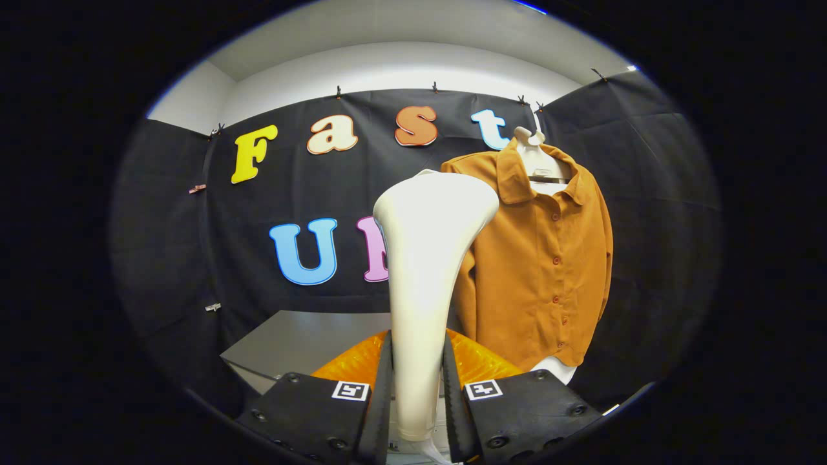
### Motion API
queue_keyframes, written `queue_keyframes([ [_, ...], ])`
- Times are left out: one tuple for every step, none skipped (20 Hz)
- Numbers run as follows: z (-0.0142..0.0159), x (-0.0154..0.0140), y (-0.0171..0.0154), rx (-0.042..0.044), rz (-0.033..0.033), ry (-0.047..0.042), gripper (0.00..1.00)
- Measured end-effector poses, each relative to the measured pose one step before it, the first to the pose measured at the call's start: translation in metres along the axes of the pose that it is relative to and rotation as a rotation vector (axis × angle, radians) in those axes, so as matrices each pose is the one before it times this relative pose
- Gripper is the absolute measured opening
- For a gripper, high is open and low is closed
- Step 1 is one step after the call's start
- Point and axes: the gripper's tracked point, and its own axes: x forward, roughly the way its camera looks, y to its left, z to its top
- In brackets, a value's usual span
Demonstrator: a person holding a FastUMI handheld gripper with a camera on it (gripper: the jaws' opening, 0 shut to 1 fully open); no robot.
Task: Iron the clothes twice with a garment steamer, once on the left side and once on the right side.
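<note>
My gripper [417, 394] is shut on the handle of a cream-white garment steamer [423, 258], both fingers pressing its narrow stem. The steamer stands upright between the fingers and flares to a wide head at the top. Beyond it and to the right hangs an orange-brown button-up shirt [549, 258] on a white hanger [536, 155] against the black cloth wall. The steamer's head overlaps the shirt's left shoulder and sleeve in this view; whether it touches the cloth I cannot tell. The shirt's left sleeve is partly hidden behind the steamer.
A grey table top [303, 342] lies low beyond the fingers on the left. An orange translucent piece [478, 361] shows just behind the fingers on both sides of the stem. A white bit of cloth [559, 369] peeks under the shirt's hem.
</note>
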Motion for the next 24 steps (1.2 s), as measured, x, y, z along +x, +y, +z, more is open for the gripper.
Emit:
queue_keyframes([
  [0.00071,0.00316,-0.01225,-0.00687,-0.0017,-0.00309,0.39],
  [0.00266,0.00367,-0.015,-0.00524,-0.00129,-0.00258,0.39],
  [0.00146,0.00492,-0.01359,0.00093,-0.00017,-0.00151,0.39],
  [0.0014,0.0052,-0.01235,0.0046,0.0029,-0.002,0.39],
  [0.00274,0.0058,-0.01354,0.00506,0.00465,0.00061,0.39],
  [-0.00013,0.00635,-0.01195,0.00498,0.00544,-0.00053,0.39],
  [-0.00046,0.00645,-0.01013,0.00361,0.00667,0.00346,0.39],
  [-0.0017,0.00619,-0.00923,0.00125,0.01096,0.00506,0.39],
  [-0.00158,0.00642,-0.0088,0.00233,0.01319,0.00704,0.39],
  [-0.00295,0.00632,-0.00889,0.00291,0.01469,0.00843,0.39],
  [-0.00243,0.00553,-0.00598,0.00462,0.0126,0.00737,0.39],
  [-0.00193,0.00558,-0.00629,0.00573,0.01353,0.00566,0.39],
  [-0.0019,0.00563,-0.00514,0.00604,0.01167,0.00647,0.39],
  [-0.00542,0.00644,-0.0023,0.00648,0.01118,0.00803,0.39],
  [-0.00271,0.00611,-0.00238,0.00624,0.00943,0.00683,0.39],
  [-0.00229,0.00516,-0.0055,0.00993,0.01023,0.0054,0.39],
  [-0.0011,0.00454,-0.00507,0.00793,0.00935,0.00815,0.39],
  [-0.00173,0.00467,-0.00653,0.00527,0.00971,0.00803,0.39],
  [-0.00302,0.00549,-0.00563,0.0044,0.00998,0.00835,0.39],
  [-0.00222,0.00597,-0.00546,0.00407,0.00767,0.01054,0.39],
  [-0.00251,0.00604,-0.00592,0.00682,0.00478,0.01181,0.39],
  [-0.00379,0.00595,-0.00798,0.00813,0.00303,0.01566,0.39],
  [-0.00479,0.00549,-0.00537,0.01274,0.00547,0.01472,0.39],
  [-0.00533,0.00428,-0.00171,0.01441,0.0147,0.01629,0.39],
])
